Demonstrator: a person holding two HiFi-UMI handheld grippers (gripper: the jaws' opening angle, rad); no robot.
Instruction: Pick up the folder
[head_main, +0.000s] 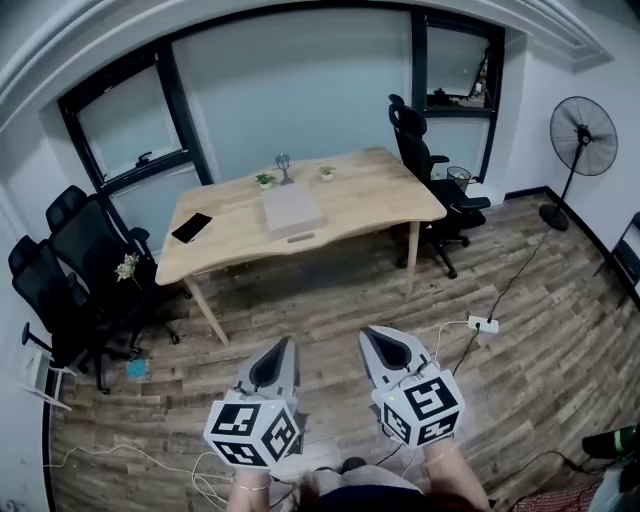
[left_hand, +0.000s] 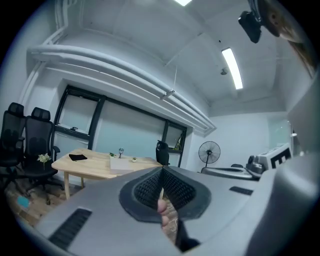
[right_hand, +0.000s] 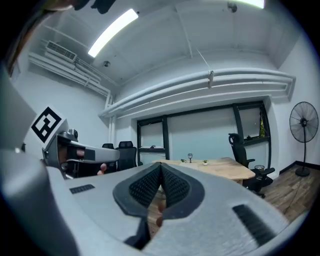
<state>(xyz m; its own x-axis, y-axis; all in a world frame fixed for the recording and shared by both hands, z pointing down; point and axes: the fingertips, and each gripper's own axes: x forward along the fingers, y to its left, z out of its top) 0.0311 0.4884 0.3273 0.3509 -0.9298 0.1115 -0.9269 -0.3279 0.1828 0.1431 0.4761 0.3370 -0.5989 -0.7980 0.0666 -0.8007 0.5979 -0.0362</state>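
Note:
A pale grey folder (head_main: 291, 210) lies flat in the middle of a wooden table (head_main: 380, 200) across the room; in the left gripper view the folder (left_hand: 121, 166) shows small and far off. My left gripper (head_main: 287, 345) and right gripper (head_main: 374, 336) are held low in front of me over the wood floor, well short of the table. Both are shut with nothing between their jaws. In the gripper views the left gripper (left_hand: 162, 171) and the right gripper (right_hand: 160, 166) show their black pads pressed together.
On the table lie a black phone (head_main: 191, 227), two small potted plants (head_main: 264, 181) and a small figure (head_main: 285, 168). Black office chairs (head_main: 75, 270) stand at the left, another chair (head_main: 430, 170) at the right. A standing fan (head_main: 578, 150), a power strip (head_main: 482, 325) and floor cables lie right.

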